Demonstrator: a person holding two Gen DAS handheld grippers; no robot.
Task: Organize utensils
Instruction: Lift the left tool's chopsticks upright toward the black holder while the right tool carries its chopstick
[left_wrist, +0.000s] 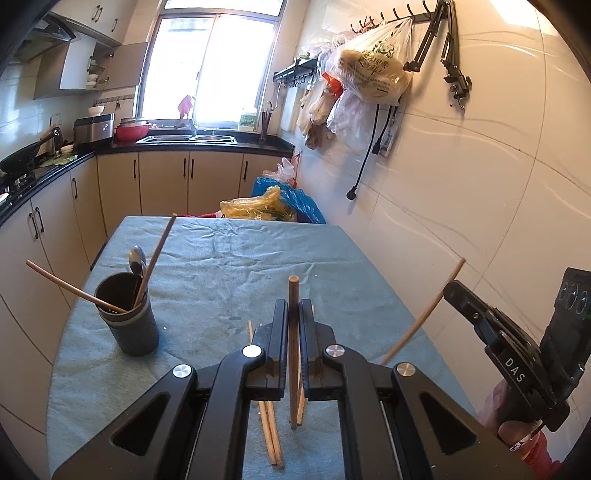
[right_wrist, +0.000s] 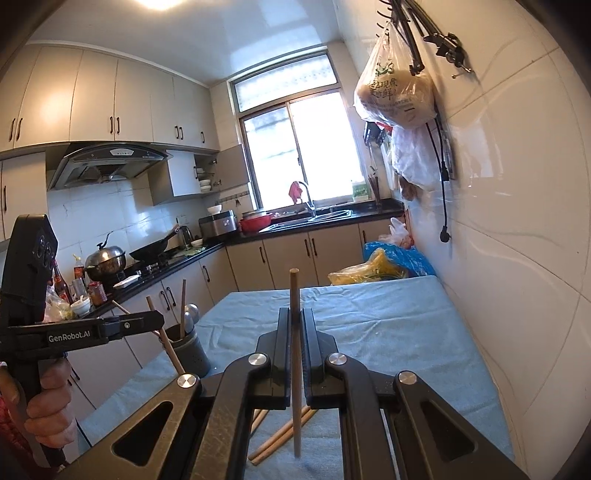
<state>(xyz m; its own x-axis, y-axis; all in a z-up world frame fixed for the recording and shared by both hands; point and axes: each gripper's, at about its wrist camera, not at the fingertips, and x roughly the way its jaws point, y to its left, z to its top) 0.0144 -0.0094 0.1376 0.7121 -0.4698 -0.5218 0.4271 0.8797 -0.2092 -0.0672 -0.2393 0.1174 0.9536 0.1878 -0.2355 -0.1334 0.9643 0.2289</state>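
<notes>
Gripping one chopstick (left_wrist: 293, 332) each, both jaws clamped — left gripper (right_wrist: 147, 321) (marked "GenRobot.AI"), right gripper (left_wrist: 452, 291) "DAS".

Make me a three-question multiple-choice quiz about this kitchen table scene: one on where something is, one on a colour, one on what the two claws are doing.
1. Where is the dark holder cup?
A. on the cloth-covered table
B. in the sink
C. on the stove

2. What colour is the table cloth?
A. red
B. blue-green
C. white

3. What is each gripper doing?
A. both stand open
B. each is shut on a chopstick
C. both grip the cup

Answers:
1 A, it stands on the cloth.
2 B, the fabric looks teal.
3 B, left gripper and right gripper each clamp a chopstick.
</notes>
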